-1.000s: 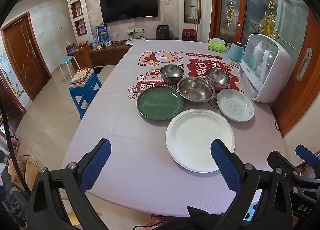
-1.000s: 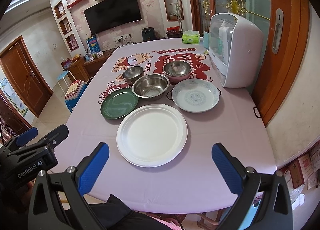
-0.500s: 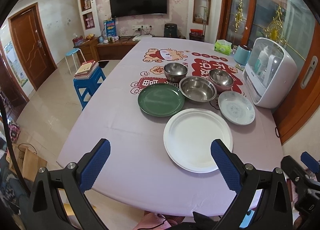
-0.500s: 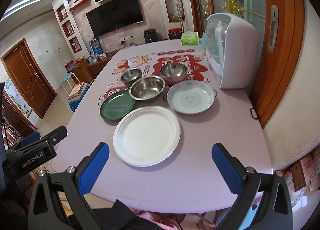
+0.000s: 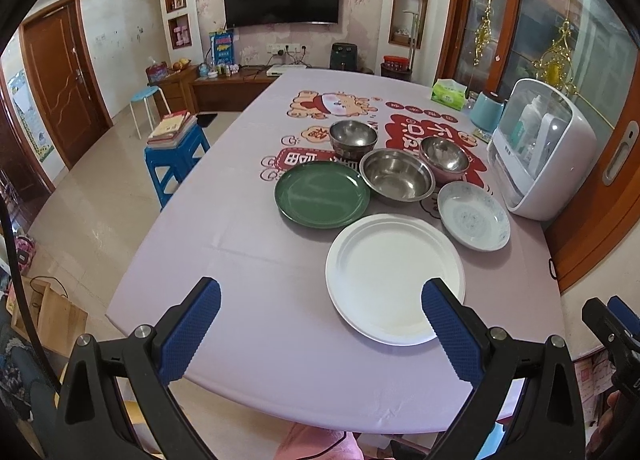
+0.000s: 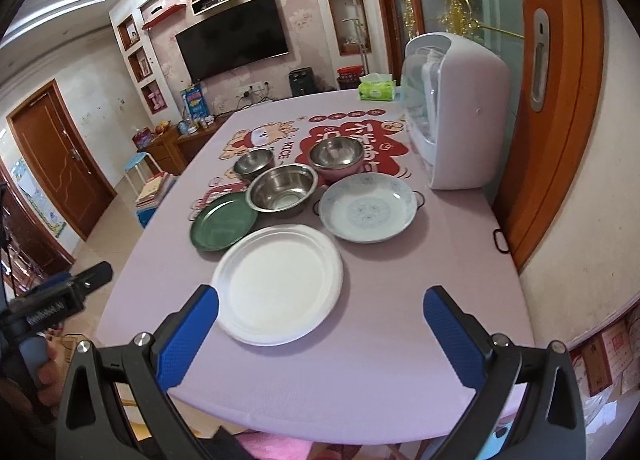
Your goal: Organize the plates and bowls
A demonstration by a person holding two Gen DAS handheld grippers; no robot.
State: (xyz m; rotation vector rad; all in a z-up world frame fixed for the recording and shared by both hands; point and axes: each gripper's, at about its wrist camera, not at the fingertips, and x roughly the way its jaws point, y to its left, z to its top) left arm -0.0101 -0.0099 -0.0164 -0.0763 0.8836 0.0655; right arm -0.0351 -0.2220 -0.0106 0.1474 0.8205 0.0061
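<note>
On the pink tablecloth lie a large white plate (image 5: 394,276) (image 6: 278,284), a green plate (image 5: 322,194) (image 6: 223,221), a patterned shallow dish (image 5: 474,221) (image 6: 367,207), a large steel bowl (image 5: 397,176) (image 6: 282,190), a small steel bowl (image 5: 353,137) (image 6: 253,164) and a pink-sided steel bowl (image 5: 444,158) (image 6: 337,158). My left gripper (image 5: 320,326) is open and empty above the table's near edge. My right gripper (image 6: 320,334) is open and empty, near the white plate.
A white sterilizer cabinet (image 5: 542,148) (image 6: 454,108) stands at the table's right edge, with a tissue box (image 6: 377,91) and a blue container (image 5: 486,112) behind it. A blue stool with books (image 5: 176,148) stands left of the table (image 5: 224,244).
Both grippers have drawn back and risen a little; the dishes look slightly farther away. The dishes have not moved. Both grippers stay open.
</note>
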